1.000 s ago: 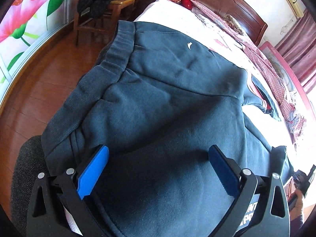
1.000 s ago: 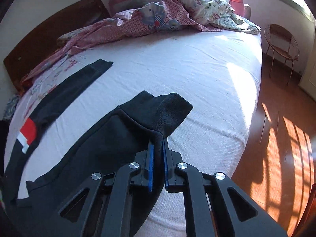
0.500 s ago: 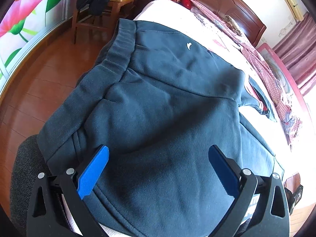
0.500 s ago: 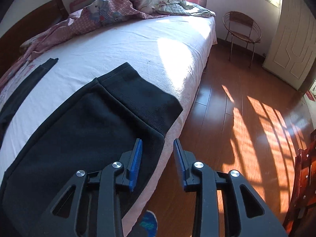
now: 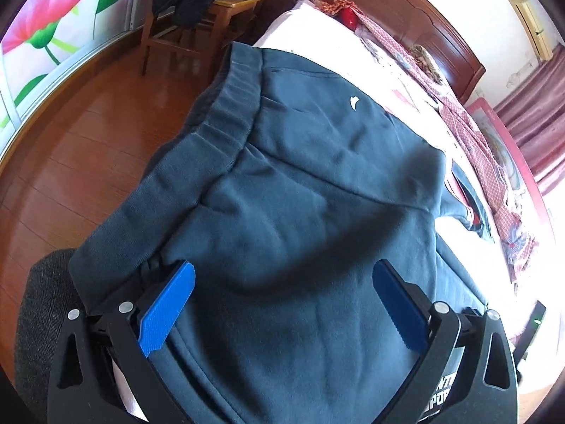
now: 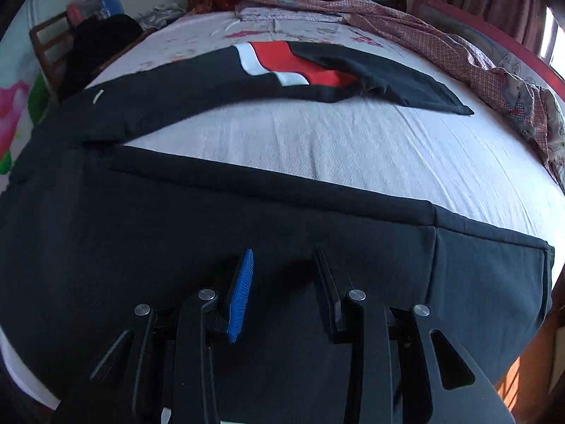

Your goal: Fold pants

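Note:
Dark blue sweatpants (image 5: 300, 183) lie spread on the white bed, waistband (image 5: 229, 106) at the bed's left edge, a small white logo near the hip. In the right wrist view the near leg (image 6: 247, 233) runs across the front, its cuff (image 6: 494, 265) at the right; the far leg (image 6: 317, 70) with a red and white stripe lies farther back. My left gripper (image 5: 282, 282) is wide open just above the near hip area, holding nothing. My right gripper (image 6: 284, 268) is open above the near leg, empty.
White bedsheet (image 6: 353, 148) lies between the legs. A pink patterned quilt (image 6: 476, 53) is bunched along the far side by the wooden headboard (image 5: 423, 24). A wooden chair (image 5: 197, 24) with dark clothes stands on the wood floor (image 5: 88, 141) left of the bed.
My right gripper let go of the leg cuff, opened, and swung left to face across the bed over the near leg. My left gripper stayed open and shifted slightly over the hip.

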`<state>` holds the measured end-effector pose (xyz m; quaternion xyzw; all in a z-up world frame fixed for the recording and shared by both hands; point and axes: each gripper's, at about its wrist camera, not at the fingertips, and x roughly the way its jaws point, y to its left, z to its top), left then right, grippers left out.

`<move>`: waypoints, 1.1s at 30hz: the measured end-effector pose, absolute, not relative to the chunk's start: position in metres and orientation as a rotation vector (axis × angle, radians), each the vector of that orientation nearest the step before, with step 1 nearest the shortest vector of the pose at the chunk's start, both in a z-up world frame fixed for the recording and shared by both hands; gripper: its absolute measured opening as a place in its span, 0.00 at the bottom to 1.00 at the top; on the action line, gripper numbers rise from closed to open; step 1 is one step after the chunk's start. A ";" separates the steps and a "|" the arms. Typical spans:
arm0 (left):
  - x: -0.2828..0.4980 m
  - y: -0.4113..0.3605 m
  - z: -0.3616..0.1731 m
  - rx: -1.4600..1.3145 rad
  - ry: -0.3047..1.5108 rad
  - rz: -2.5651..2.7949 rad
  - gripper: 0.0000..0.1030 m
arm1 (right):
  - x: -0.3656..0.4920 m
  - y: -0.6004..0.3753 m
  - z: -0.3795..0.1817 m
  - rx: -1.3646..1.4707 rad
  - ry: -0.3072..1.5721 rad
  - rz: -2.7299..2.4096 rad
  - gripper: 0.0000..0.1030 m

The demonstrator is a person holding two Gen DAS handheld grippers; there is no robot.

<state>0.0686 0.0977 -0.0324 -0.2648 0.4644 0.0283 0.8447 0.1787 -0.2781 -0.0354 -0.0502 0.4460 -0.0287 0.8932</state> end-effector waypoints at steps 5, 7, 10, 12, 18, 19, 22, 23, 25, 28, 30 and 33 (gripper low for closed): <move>0.078 0.105 -0.035 -0.615 0.965 0.091 0.98 | 0.215 -0.292 -0.037 -0.088 0.954 -0.159 0.60; 0.080 0.106 -0.036 -0.617 0.953 0.093 0.98 | 0.224 -0.289 -0.038 -0.137 0.935 -0.204 0.68; 0.082 0.111 -0.037 -0.637 0.948 0.089 0.98 | 0.230 -0.301 -0.033 -0.013 0.964 -0.226 0.75; 0.080 0.117 -0.036 -0.688 0.909 0.093 0.98 | 0.217 -0.293 -0.019 0.022 0.950 -0.213 0.64; 0.074 0.109 -0.032 -0.601 0.938 0.037 0.98 | 0.185 -0.221 -0.017 0.038 0.902 0.054 0.63; 0.074 0.107 -0.031 -0.589 0.947 0.027 0.98 | 0.189 -0.208 -0.029 -0.001 0.938 0.055 0.63; 0.073 0.113 -0.024 -0.589 0.987 -0.060 0.98 | 0.187 -0.200 -0.039 -0.002 0.905 -0.005 0.65; 0.073 0.119 -0.018 -0.588 0.980 -0.112 0.98 | 0.187 -0.202 -0.037 0.022 0.905 -0.006 0.65; 0.072 0.136 -0.004 -0.531 0.926 -0.166 0.98 | 0.188 -0.204 -0.037 0.021 0.911 0.005 0.65; 0.084 0.167 0.017 -0.400 0.809 -0.204 0.98 | 0.188 -0.203 -0.038 0.019 0.917 0.006 0.65; 0.107 0.189 0.024 -0.301 0.769 -0.254 0.98 | 0.188 -0.201 -0.040 0.016 0.921 -0.001 0.65; 0.146 0.216 0.020 -0.250 0.756 -0.303 0.98 | 0.189 -0.199 -0.040 0.013 0.931 -0.011 0.65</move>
